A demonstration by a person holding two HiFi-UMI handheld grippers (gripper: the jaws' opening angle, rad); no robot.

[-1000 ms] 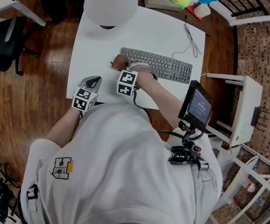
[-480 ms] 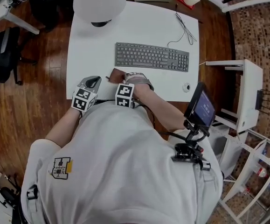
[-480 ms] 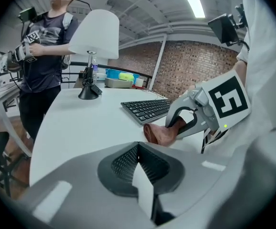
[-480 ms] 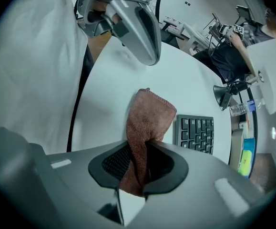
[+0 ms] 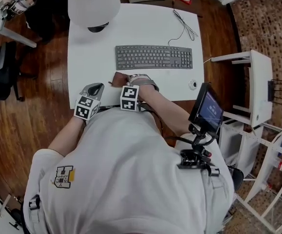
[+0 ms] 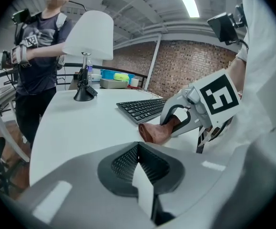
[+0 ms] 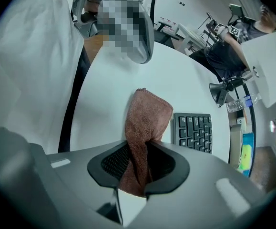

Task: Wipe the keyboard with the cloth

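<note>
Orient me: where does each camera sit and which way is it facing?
Head view: on the person's head, steeply down onto table, keyboard; torso, arms, left gripper, right gripper.
Left gripper view: on that gripper, facing across toward lamp; own shut jaws, torso at right.
Right gripper view: on that gripper, facing down; jaws just opening, cloth between them; shirt.
Shared: all show keyboard and cloth.
</note>
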